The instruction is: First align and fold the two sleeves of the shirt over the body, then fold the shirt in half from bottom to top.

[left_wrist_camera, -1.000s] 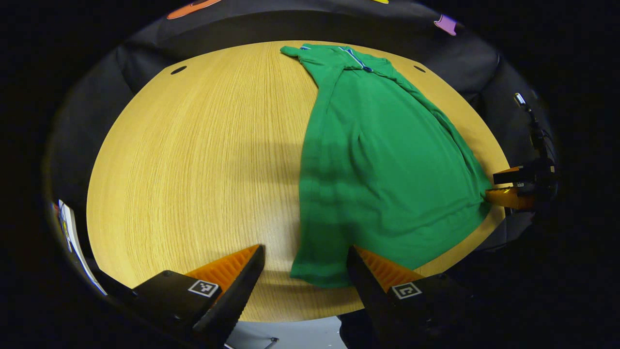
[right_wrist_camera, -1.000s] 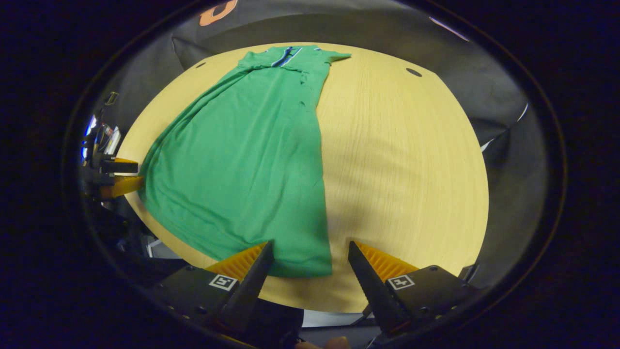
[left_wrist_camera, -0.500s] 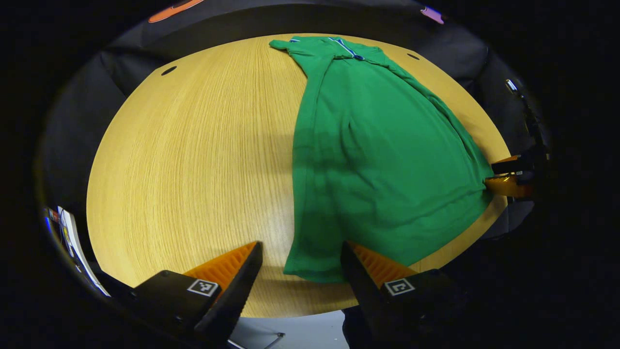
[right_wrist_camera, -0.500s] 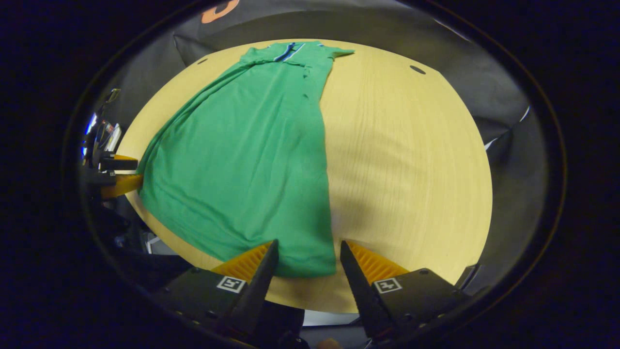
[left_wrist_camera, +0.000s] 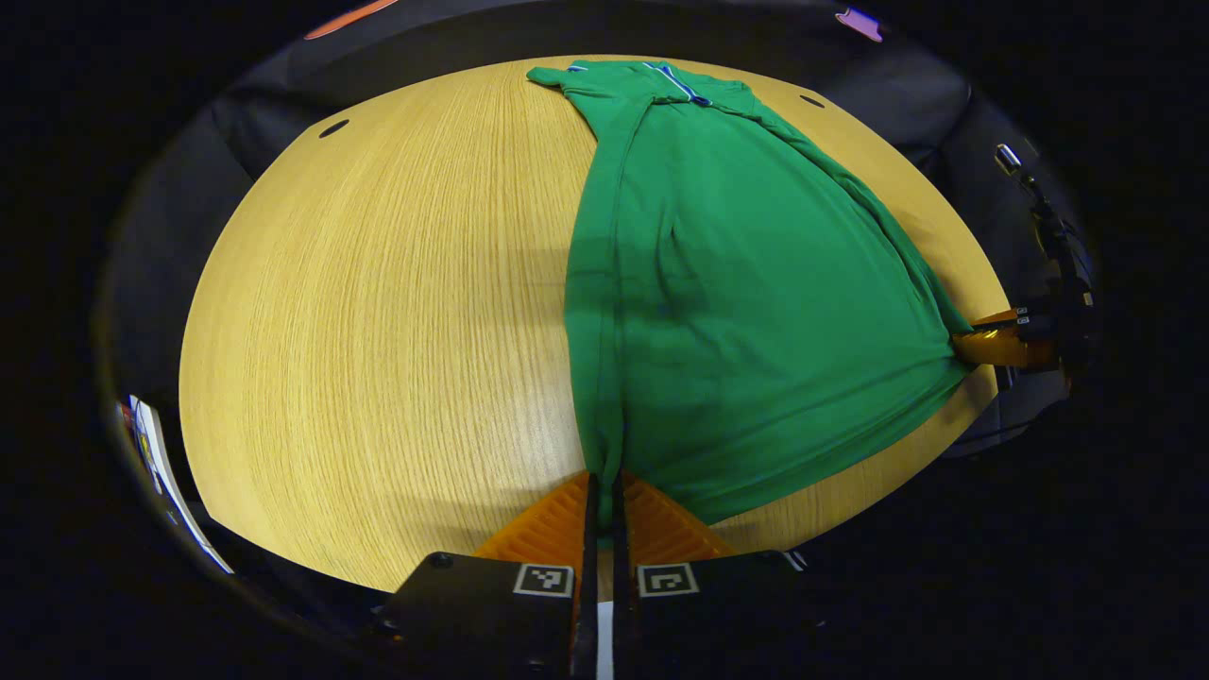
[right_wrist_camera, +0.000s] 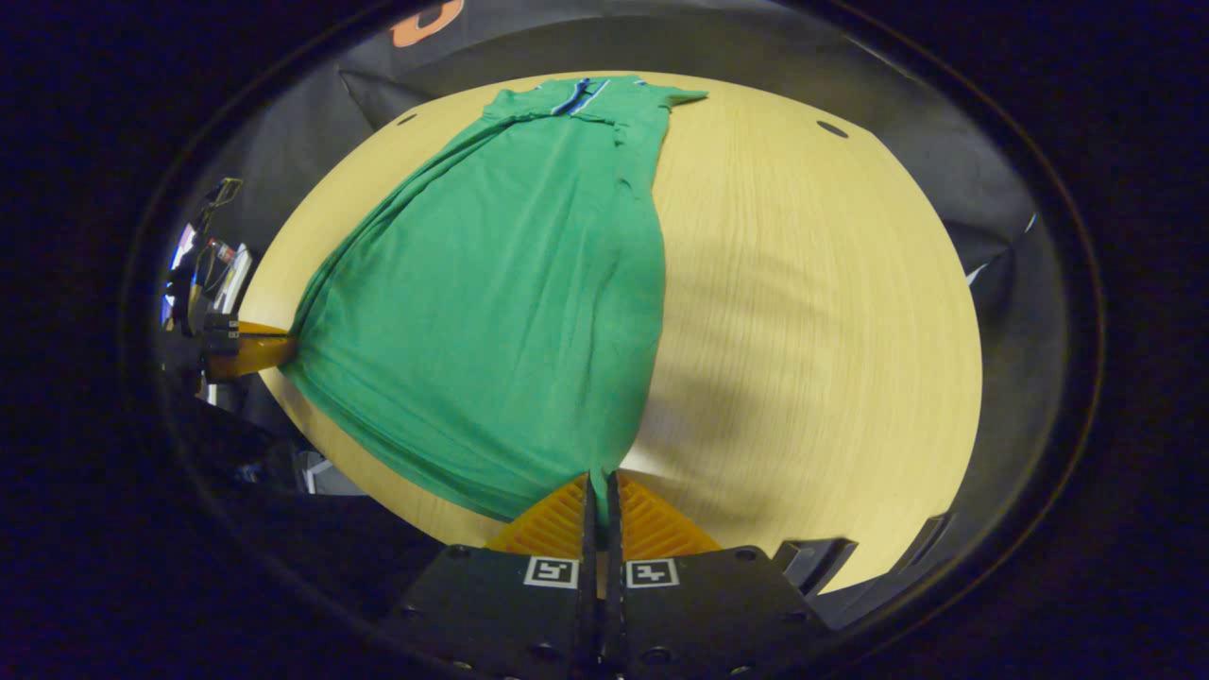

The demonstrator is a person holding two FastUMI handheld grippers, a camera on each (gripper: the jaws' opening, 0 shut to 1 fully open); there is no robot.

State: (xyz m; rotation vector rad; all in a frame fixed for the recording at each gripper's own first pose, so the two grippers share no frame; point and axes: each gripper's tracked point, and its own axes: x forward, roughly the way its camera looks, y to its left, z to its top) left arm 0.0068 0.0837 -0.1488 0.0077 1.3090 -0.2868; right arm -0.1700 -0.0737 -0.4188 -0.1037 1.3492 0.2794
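Surface of pale wood is seen spread wide in both views, and on it a green shirt is laid lengthwise, collar at the far edge and hem toward the near edge. The sleeves appear already folded in over the body, so that a long narrow shape is left; the first part of the task is judged done. The bottom-to-top fold is not yet made, since the hem is seen at the near edge and the collar uncovered.

In the left gripper view, the left hand-held gripper is seen with its fingers brought together on one bottom corner of the shirt, the cloth gathered to a point between them. In the right gripper view, the right hand-held gripper is likewise clamped on the other bottom corner. Each is also seen farther off at the side of the other's view, at the pinched hem.

What is left, by this judgement, is for both corners to be lifted and carried up to the collar.
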